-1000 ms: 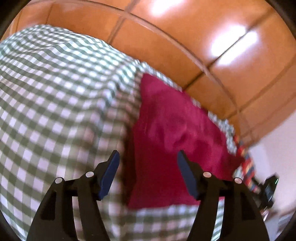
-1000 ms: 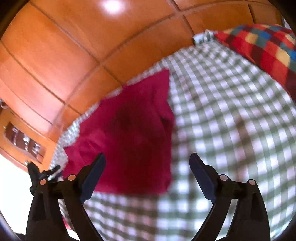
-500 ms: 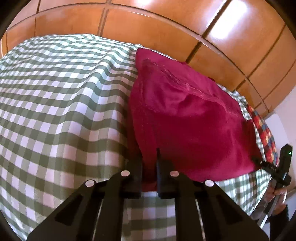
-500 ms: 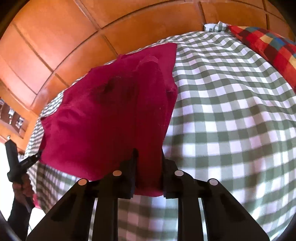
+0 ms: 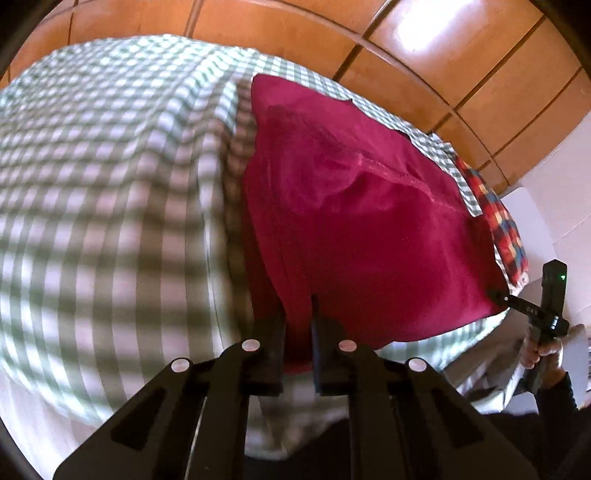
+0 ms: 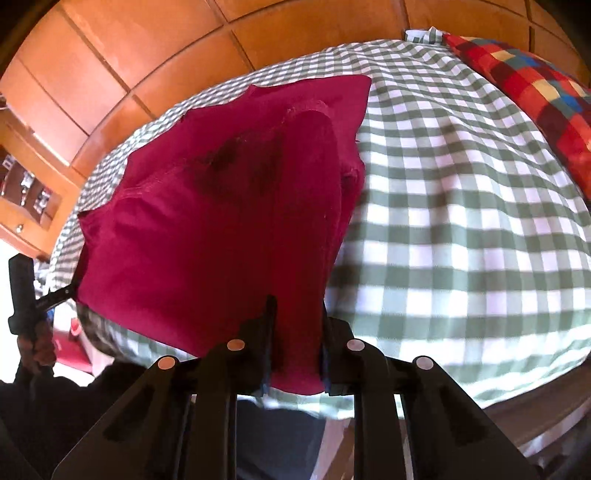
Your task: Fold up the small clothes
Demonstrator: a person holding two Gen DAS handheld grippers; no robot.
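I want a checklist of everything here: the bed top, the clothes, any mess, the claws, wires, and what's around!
Surface: green-and-white checked cloth spread over the top, bare around the garment.
Job's things: one dark red fabric garment, near edge lifted off the cloth, far edge resting on it.
Clutter: red multicoloured checked cushion at the far right corner.
Grippers: left claw shut on the garment's near left corner; right claw shut on its near right corner.
Cables: nothing seen.
Surroundings: orange-brown wooden panelling behind; the person's hand grips the right claw's handle.
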